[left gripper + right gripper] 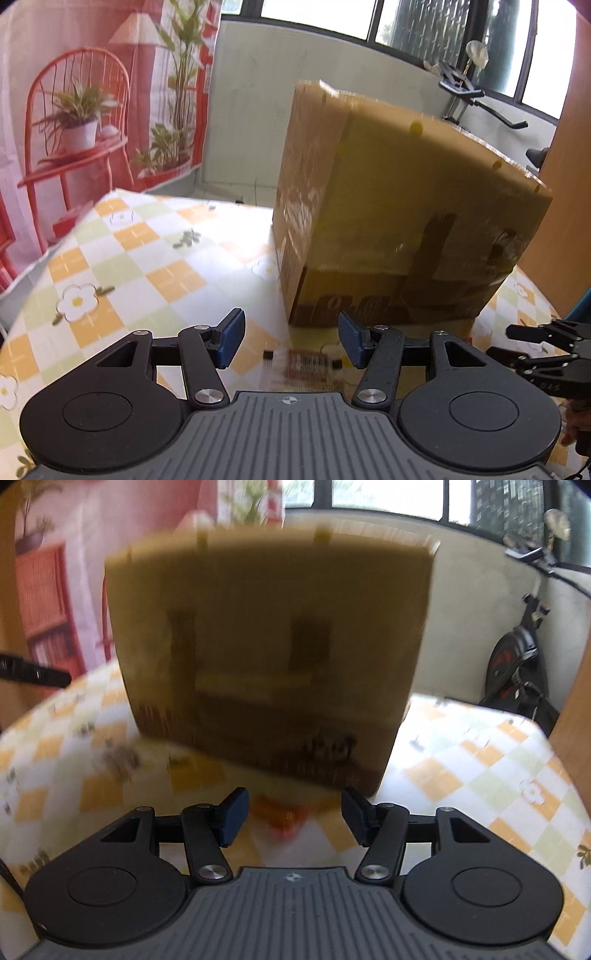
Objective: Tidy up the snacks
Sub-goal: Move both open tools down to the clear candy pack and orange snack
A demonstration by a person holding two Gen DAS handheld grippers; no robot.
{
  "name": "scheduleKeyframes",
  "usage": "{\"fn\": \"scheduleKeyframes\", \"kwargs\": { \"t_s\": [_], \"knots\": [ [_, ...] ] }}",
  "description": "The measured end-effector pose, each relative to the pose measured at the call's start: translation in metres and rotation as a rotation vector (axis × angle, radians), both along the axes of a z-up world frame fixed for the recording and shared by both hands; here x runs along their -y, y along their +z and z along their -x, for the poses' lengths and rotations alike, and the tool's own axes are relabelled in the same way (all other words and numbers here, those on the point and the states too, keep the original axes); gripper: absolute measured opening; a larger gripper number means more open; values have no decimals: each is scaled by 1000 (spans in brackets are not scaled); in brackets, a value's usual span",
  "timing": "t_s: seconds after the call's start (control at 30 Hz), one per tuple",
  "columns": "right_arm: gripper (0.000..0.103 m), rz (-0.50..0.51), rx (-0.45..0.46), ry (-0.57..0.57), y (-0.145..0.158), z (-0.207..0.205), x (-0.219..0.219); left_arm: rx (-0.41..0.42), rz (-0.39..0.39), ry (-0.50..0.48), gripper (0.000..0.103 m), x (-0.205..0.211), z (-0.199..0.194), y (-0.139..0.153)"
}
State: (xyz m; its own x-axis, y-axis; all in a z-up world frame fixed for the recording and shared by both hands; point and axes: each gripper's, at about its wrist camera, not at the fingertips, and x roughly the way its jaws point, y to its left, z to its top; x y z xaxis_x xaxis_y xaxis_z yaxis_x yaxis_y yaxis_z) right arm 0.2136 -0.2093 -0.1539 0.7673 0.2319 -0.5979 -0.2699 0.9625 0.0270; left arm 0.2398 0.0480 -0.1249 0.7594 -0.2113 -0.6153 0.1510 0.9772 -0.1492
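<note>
While both grippers are hanging over the checked worktop (pixel 122 236), the whole moment is turning on what is lying just ahead of each pair of jaws. The left gripper (pixel 291 341) is pointing down at a small flat packet (pixel 306 363), red and white with what looks like a barcode, too blurred to read. It is lying on the cloth directly between and just beyond the blue pads (pixel 232 341), with its long side running across the gap rather than along it. The jaws are standing spread, pinching nothing.

Over on the other side, the right gripper (pixel 293 818) is looking at an orange and red snack (pixel 282 818) sitting low between its own pads, again blurred, so I cannot tell its exact shape or which way it is running. Those jaws are also standing apart, and no pad is touching it.

Behind both, the cardboard box (pixel 406 206) is looming, standing on the worktop just past the snacks, its near face toward the grippers. The right gripper's black fingers are showing at the far right edge of the left view.

My read: each hand is nearer its own snack, so each is needing only a short drop forward and down, and the left one may be needing a roll of the wrist to take the packet across its narrow side.
</note>
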Motion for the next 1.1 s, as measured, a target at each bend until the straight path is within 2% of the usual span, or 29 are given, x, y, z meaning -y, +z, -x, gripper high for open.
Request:
{"fn": "scheduleKeyframes", "kwargs": {
  "t_s": [0.13,0.37,0.5,0.87,0.9,0.97,1.1],
  "knots": [
    [58,58,-42,58,-17,-11,-10,-22,2,1,59,1,-3,-8],
    [56,161,-37,150,-29,-24,-29,-50,10,10,59,6,-7,-19],
    [49,184,-45,170,-35,-33,-34,-61,14,14,59,6,-9,-24],
    [36,50,-62,87,-39,-48,-28,-80,14,19,59,9,-11,-32],
    [30,48,-60,74,-39,-47,-28,-82,12,18,59,10,-11,-33],
    [25,40,-61,58,-38,-43,-27,-89,7,16,59,11,-10,-35],
    [24,-11,-67,19,-38,-30,-21,-100,-1,9,59,14,-9,-40]
  ]
}}
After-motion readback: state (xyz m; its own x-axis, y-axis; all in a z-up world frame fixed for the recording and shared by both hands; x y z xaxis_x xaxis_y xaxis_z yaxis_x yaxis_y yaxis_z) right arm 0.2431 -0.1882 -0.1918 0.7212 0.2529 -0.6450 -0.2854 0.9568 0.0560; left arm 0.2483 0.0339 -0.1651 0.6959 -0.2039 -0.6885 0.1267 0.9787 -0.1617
